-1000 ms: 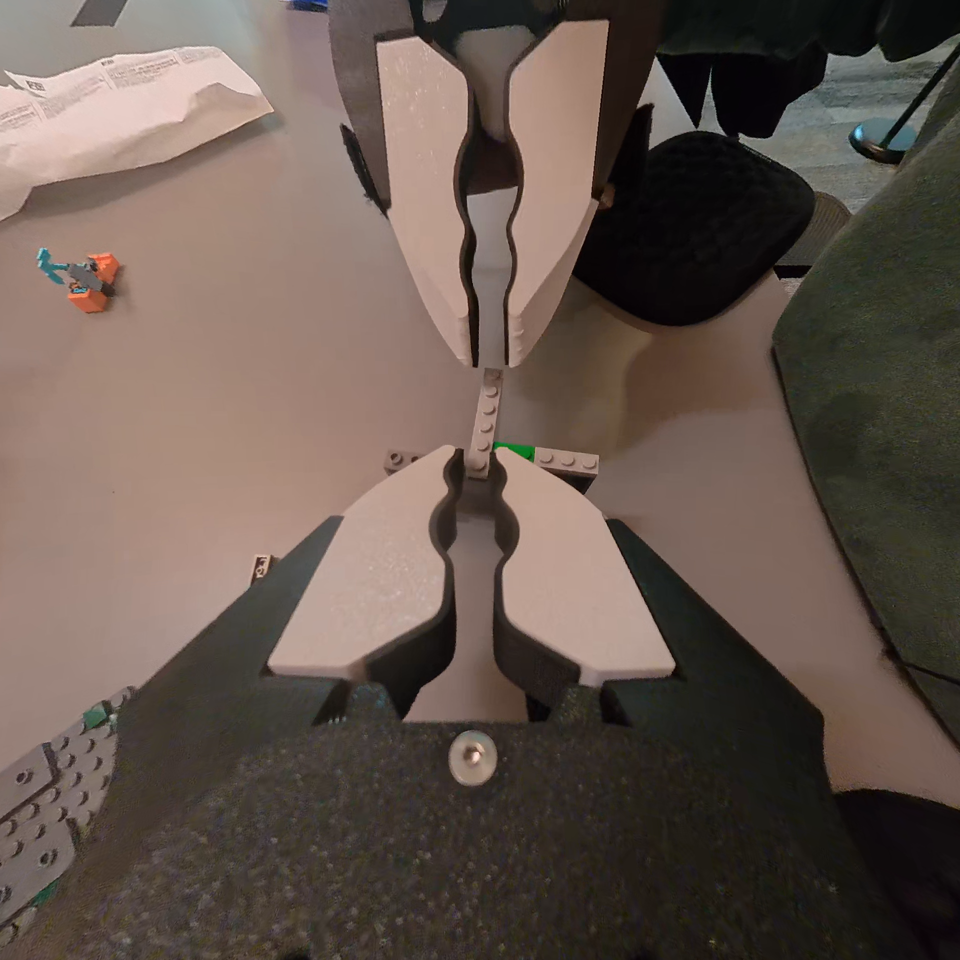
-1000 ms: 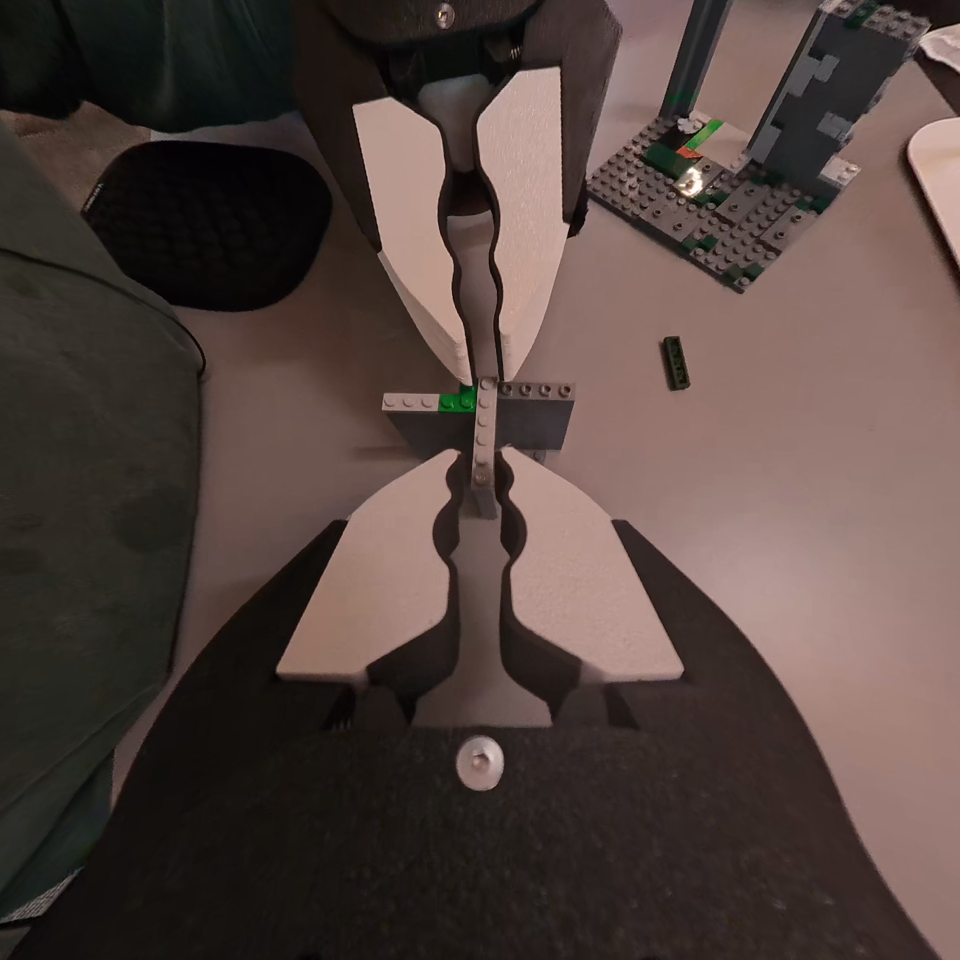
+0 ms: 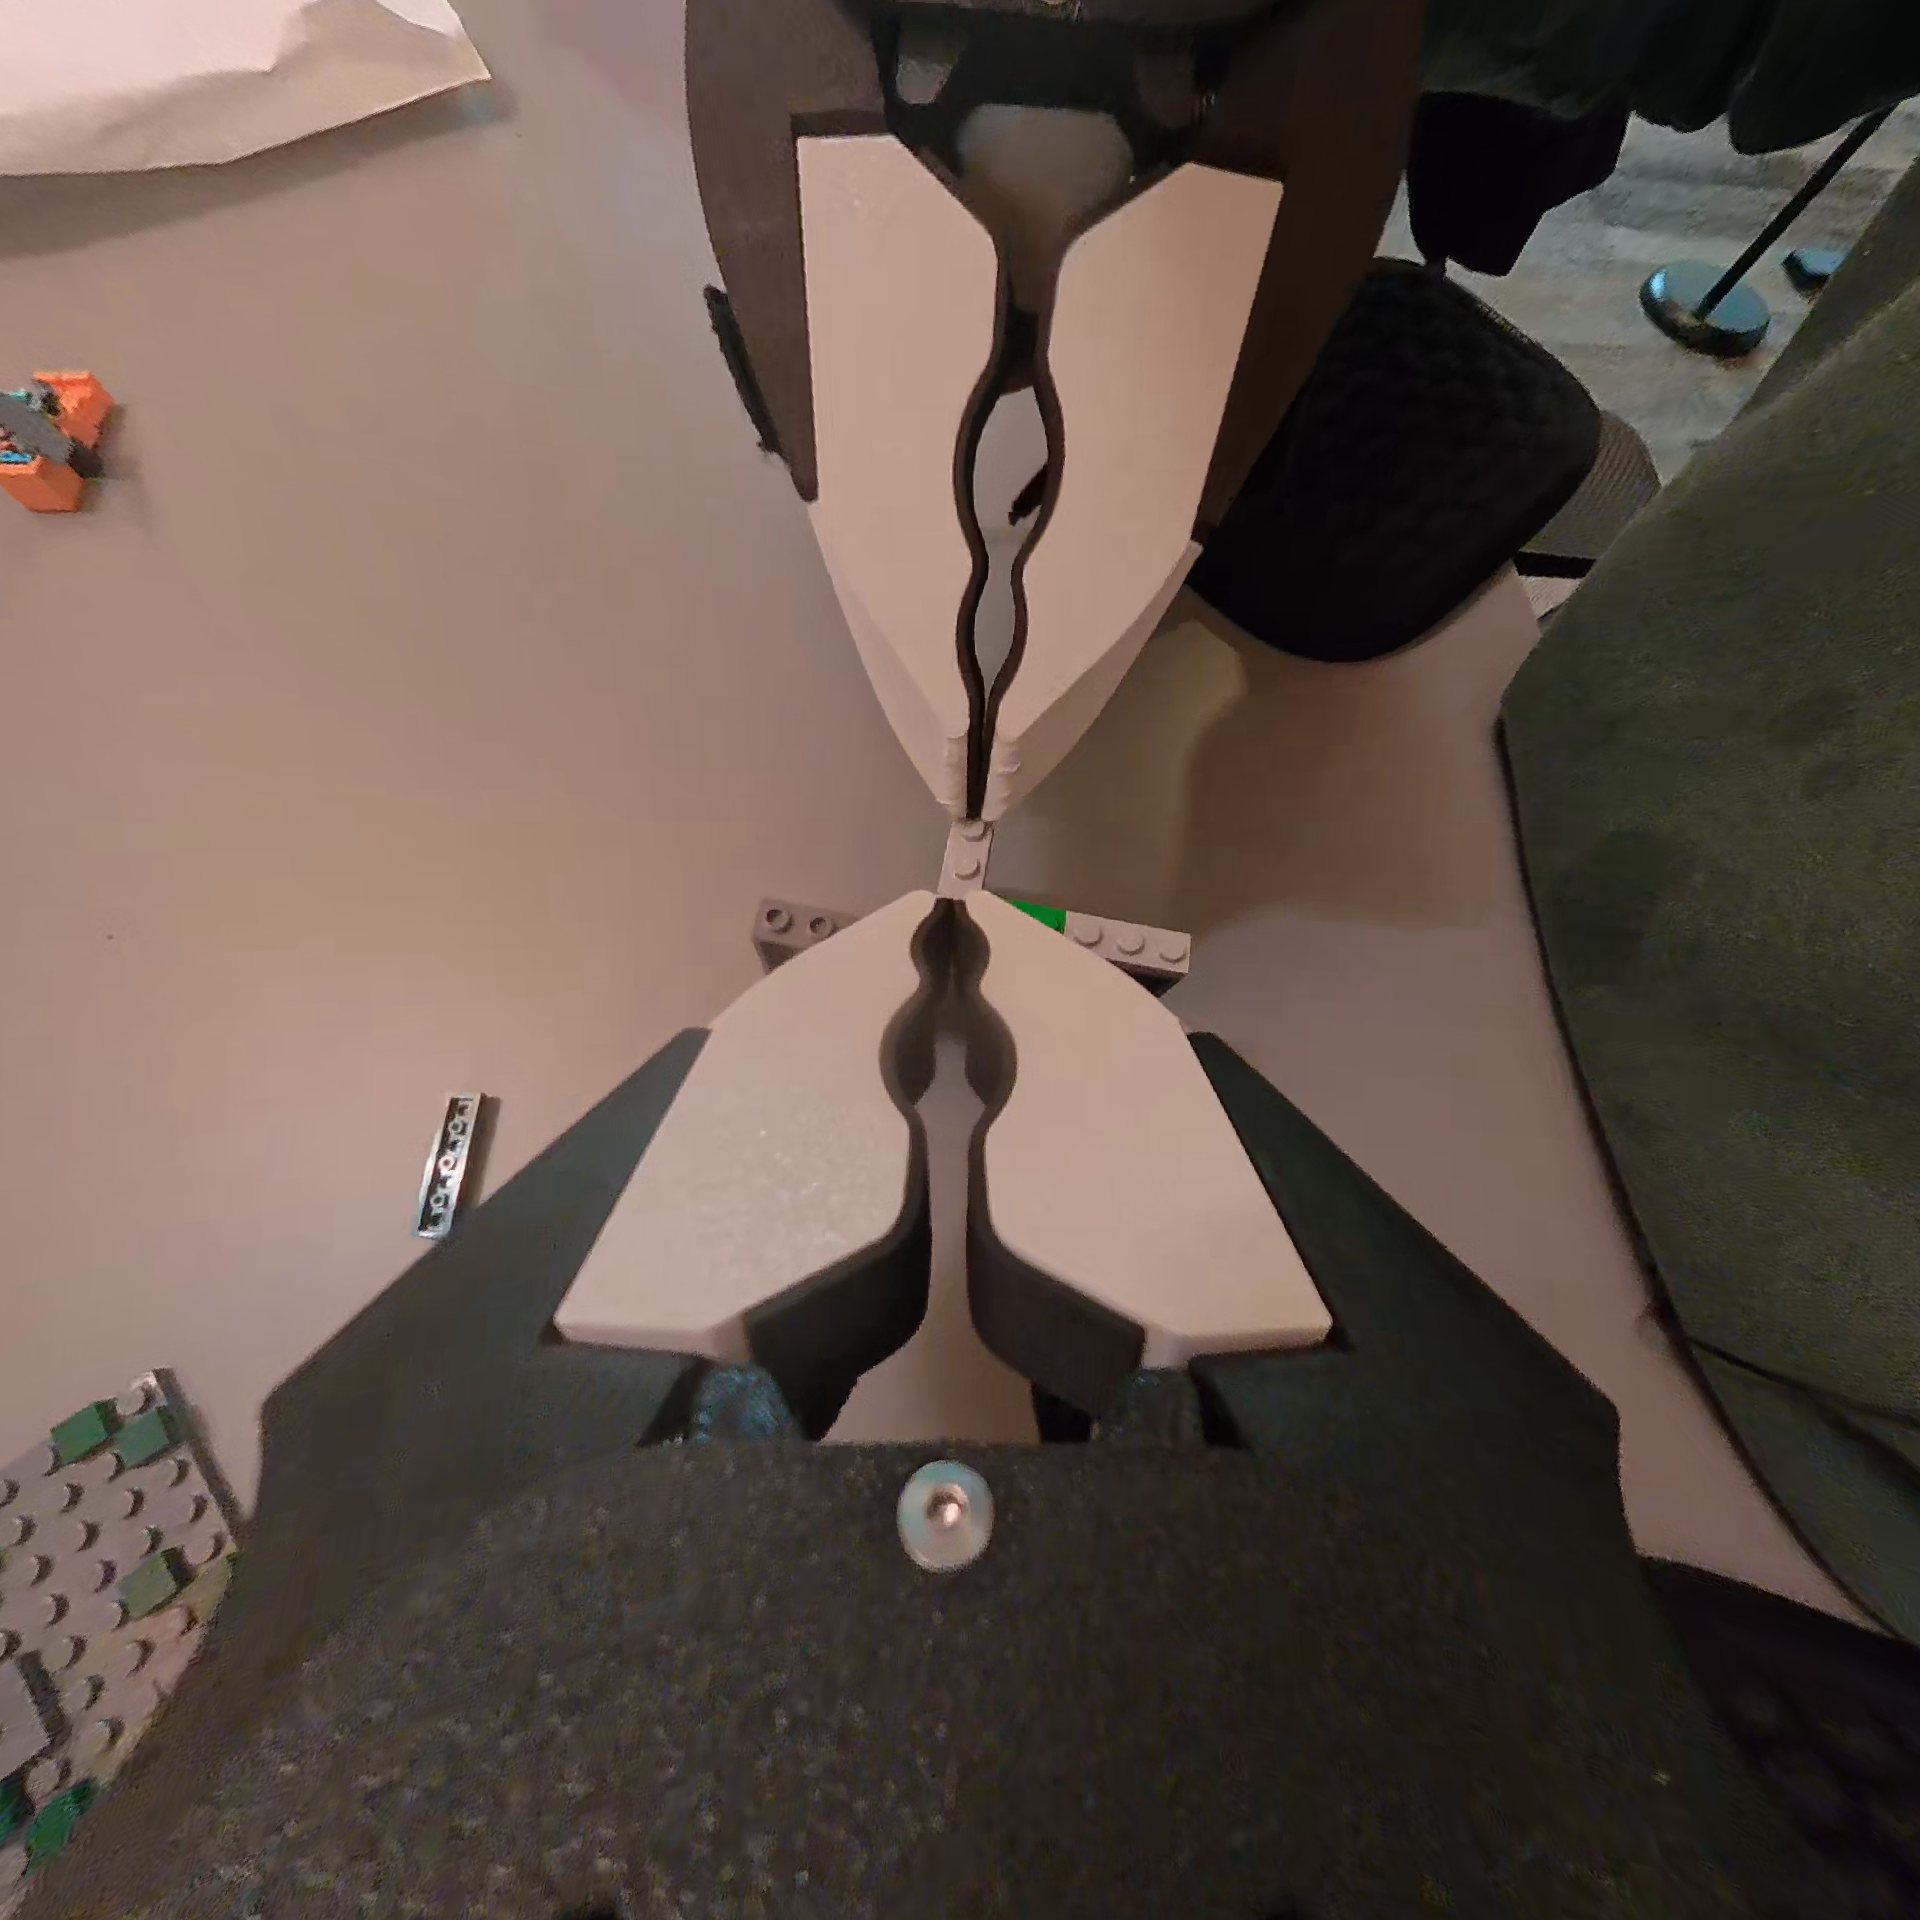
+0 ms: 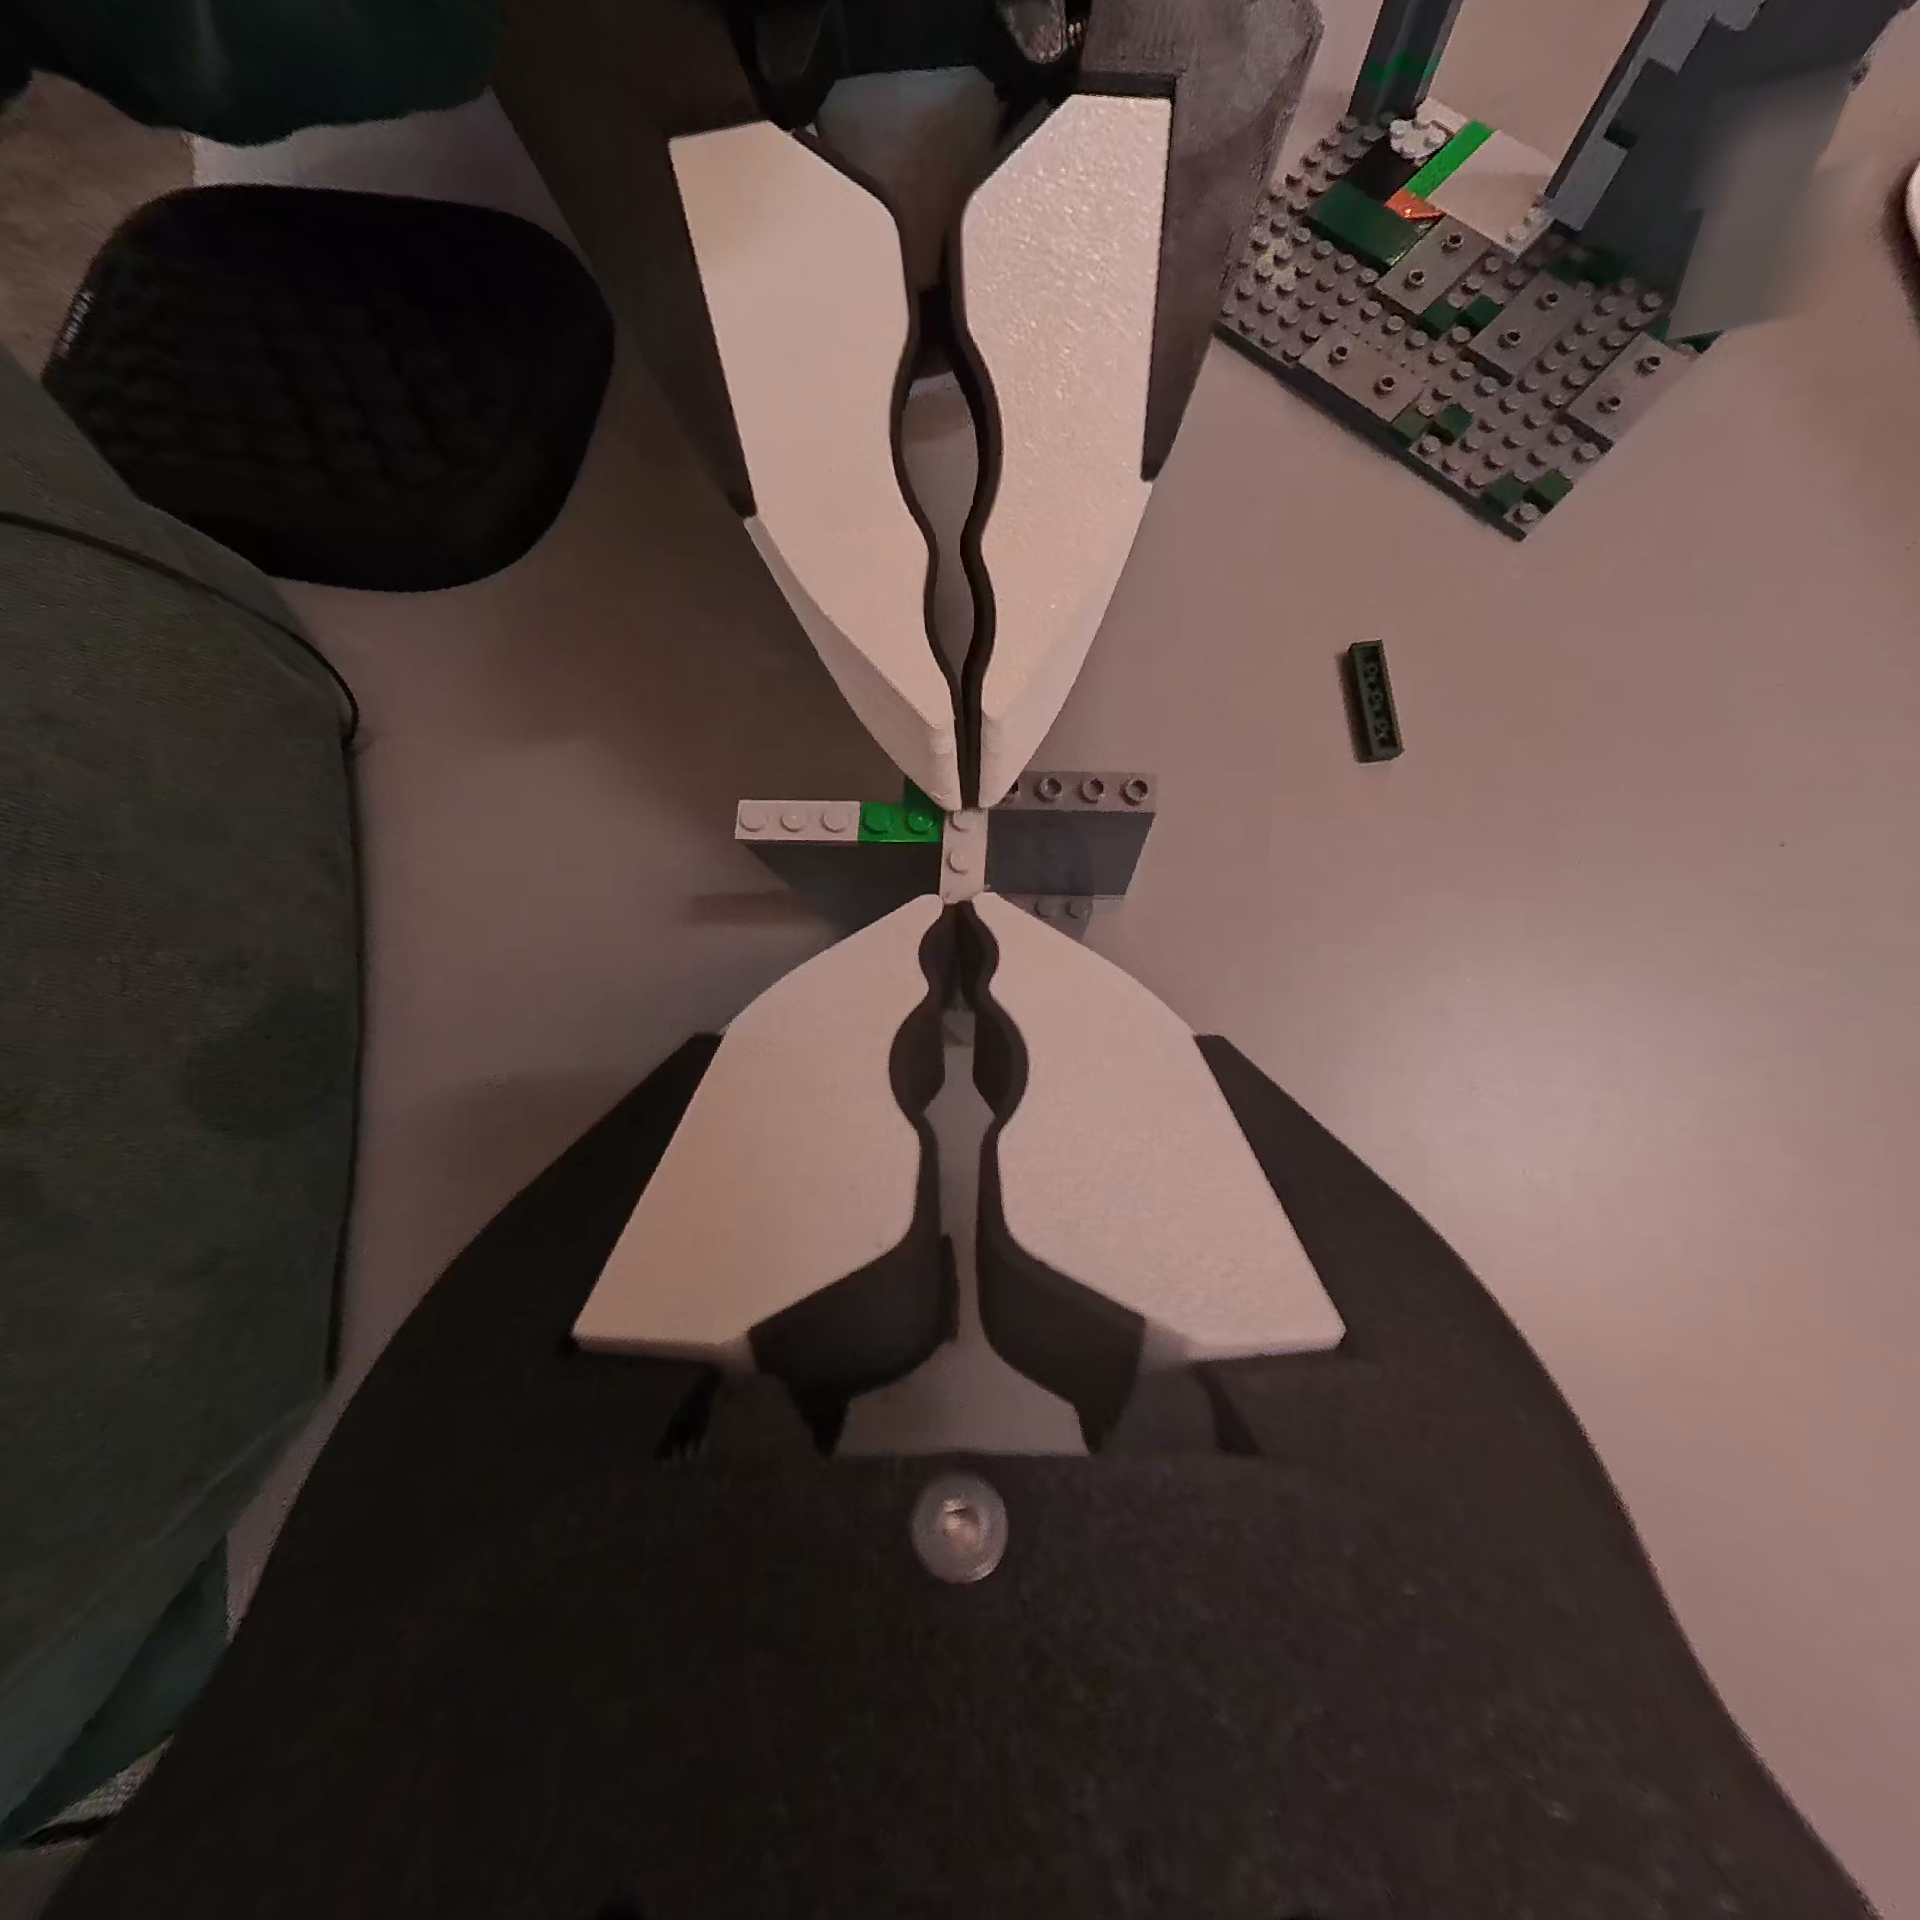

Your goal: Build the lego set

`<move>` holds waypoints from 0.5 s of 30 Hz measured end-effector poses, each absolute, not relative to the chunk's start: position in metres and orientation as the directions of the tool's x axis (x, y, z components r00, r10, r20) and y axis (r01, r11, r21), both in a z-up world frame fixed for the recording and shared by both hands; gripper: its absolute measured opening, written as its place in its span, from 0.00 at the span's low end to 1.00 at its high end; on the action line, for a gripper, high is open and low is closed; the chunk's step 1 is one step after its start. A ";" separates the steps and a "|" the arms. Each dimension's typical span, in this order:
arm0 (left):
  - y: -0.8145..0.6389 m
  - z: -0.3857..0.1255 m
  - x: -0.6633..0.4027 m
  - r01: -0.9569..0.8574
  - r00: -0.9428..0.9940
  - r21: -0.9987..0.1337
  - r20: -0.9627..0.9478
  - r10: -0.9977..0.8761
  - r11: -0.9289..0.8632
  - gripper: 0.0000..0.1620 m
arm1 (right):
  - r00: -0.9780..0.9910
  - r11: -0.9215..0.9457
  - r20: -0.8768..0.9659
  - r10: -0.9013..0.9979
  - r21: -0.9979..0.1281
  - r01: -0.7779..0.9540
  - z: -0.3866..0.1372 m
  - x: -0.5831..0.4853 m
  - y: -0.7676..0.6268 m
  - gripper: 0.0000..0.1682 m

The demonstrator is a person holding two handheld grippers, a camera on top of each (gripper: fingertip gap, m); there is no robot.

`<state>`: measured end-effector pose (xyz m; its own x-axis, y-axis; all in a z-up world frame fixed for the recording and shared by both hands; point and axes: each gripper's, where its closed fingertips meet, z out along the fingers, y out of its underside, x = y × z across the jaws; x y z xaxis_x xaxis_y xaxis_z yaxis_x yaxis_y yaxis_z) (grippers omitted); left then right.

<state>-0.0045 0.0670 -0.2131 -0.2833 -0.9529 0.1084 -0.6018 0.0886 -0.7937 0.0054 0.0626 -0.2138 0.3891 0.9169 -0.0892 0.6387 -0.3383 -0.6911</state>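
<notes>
A thin light grey lego plate [image 3: 966, 862] is held end to end between my two grippers, which face each other tip to tip. My left gripper [image 3: 951, 906] is shut on its near end. My right gripper [image 4: 956, 906] is shut on the other end. Only a short stretch of the plate [image 4: 961, 857] shows between the fingertips. Each gripper also shows at the top of the other's view: the right one [image 3: 977, 810] and the left one [image 4: 966, 795]. A small grey wall section [image 4: 1070, 852] with green bricks [image 4: 894, 821] stands on the table just below the plate.
A large grey studded baseplate build [image 4: 1455, 343] with tall pillars stands on the table. A loose dark green plate [image 4: 1377, 701] lies near it. A small orange build [image 3: 52, 447] and a paper sheet [image 3: 208, 83] lie farther off. A black chair seat [image 3: 1392, 468] and green fabric [image 3: 1714, 831] border the table. The large grey studded baseplate build [image 4: 1455, 343] is about 20 cm from my left fingertips. The left camera catches it too, in the left wrist view [image 3: 59, 1770].
The two grippers have closed in on each other along the plate. Less of the plate shows between the fingertips now.
</notes>
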 end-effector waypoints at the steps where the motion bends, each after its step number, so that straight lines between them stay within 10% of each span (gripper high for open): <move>1: 0.067 -0.213 -0.005 -0.610 -0.284 -0.787 0.102 -0.954 0.097 0.00 | 0.391 -0.333 -0.075 0.917 -0.685 0.648 -0.214 0.005 0.062 0.00; 15: 0.066 -0.215 -0.006 -0.697 -0.287 -0.708 0.130 -0.949 0.113 0.00 | 0.389 -0.329 -0.048 0.920 -0.633 0.701 -0.215 0.006 0.062 0.00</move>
